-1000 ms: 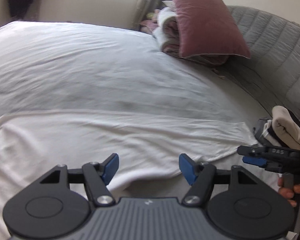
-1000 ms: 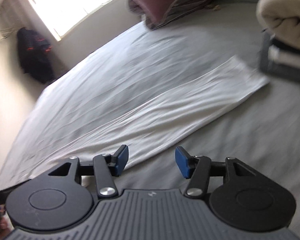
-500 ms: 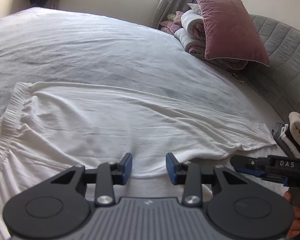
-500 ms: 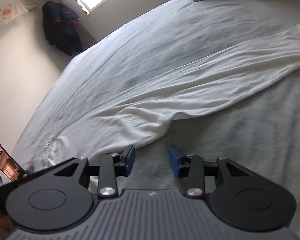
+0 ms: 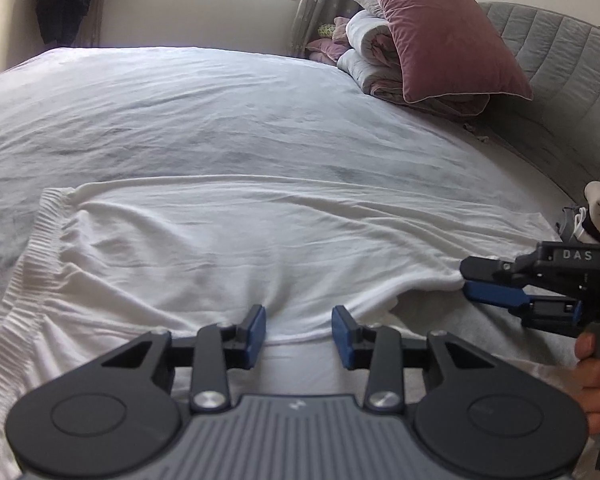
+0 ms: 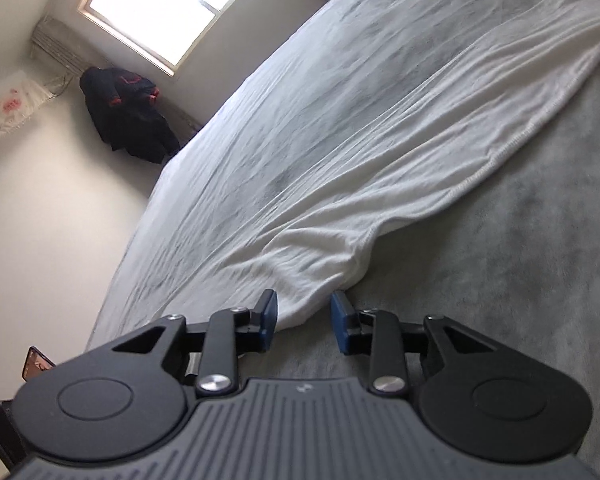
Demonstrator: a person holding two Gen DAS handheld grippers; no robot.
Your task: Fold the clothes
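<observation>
text: "DAS" | on: right tool [image 5: 466,280] body, white letters | other text: none legible

Bed [image 5: 220,120] with a wrinkled grey-white sheet and a grey quilted headboard [image 5: 560,80] along the right side in the left wrist view. White garment [image 5: 240,248] lies flat across the near part, elastic waistband [image 5: 32,248] at left, narrow end at right. Far right corner: rolled bedding [image 5: 372,64] with a mauve pillow [image 5: 440,36] leaning on it. Right edge: small stack of folded clothes [image 5: 596,216], just beside the garment's end.
</observation>
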